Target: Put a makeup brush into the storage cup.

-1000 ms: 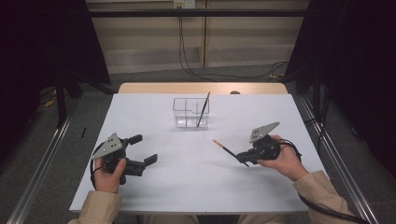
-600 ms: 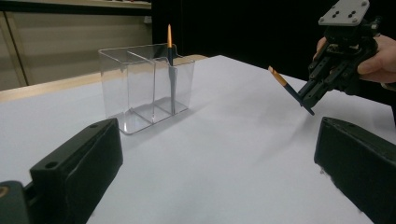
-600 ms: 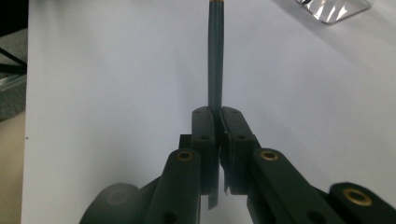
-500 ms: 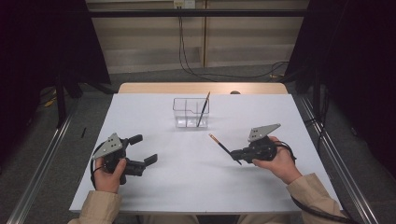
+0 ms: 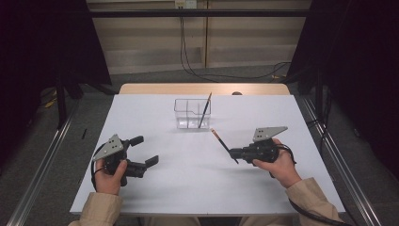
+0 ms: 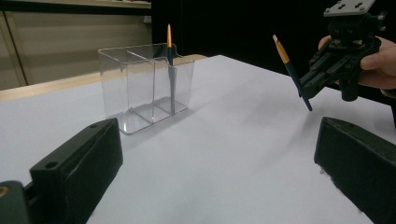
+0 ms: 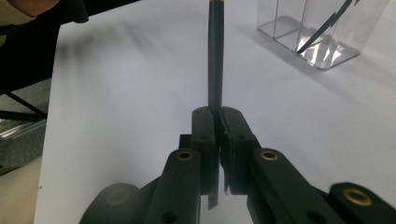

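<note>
Right gripper (image 5: 234,153) clamps a pencil (image 5: 224,145); clear holder (image 5: 192,113), seemingly unobstructed, beyond; left gripper (image 5: 147,151) gapes empty

White table (image 5: 155,207) — clear divided holder (image 5: 187,114) near its far edge

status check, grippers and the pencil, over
Right gripper shut on pencil, held off the table. Left gripper open, empty. Clear holder ahead, one pencil inside; path unobstructed.
</note>
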A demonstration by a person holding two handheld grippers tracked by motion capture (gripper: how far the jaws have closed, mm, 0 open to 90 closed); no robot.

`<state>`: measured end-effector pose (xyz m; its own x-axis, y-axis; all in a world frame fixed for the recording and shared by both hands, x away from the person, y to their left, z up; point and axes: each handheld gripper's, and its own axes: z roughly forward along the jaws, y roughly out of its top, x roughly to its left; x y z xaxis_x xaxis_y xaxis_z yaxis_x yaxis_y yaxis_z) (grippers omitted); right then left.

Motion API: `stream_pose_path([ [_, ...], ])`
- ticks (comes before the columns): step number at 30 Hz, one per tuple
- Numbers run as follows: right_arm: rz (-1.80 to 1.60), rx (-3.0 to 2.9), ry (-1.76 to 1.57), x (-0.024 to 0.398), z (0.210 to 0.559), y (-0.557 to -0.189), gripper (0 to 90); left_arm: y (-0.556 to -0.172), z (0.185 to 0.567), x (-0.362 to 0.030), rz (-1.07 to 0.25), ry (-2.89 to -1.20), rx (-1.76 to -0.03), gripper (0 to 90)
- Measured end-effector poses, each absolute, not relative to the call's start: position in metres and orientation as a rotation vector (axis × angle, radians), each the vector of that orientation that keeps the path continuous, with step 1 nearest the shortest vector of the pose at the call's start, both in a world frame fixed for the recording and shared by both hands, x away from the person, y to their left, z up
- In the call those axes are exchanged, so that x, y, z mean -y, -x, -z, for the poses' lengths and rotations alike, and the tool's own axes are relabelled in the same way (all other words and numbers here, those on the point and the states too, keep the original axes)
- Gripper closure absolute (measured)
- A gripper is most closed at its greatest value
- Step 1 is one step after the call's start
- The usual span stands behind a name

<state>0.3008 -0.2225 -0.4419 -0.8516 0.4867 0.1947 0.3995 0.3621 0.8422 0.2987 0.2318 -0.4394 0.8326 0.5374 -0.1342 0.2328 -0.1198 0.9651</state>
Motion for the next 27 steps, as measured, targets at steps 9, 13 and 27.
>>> stream_pose_path([
  [9,-1.604,-2.428,-0.83,0.224,0.4432,-0.3,84.9,-0.2986,0.4402,-0.2321,-0.281,-1.703,-0.609,0.9],
  [13,-1.642,-2.387,-0.832,0.2247,0.4424,-0.2993,84.9,-0.299,0.44,-0.2323,-0.286,-1.701,-0.606,0.9],
  [27,-1.793,-2.239,-0.827,0.2213,0.4385,-0.2968,84.9,-0.2987,0.4399,-0.2307,-0.281,-1.699,-0.606,0.9],
])
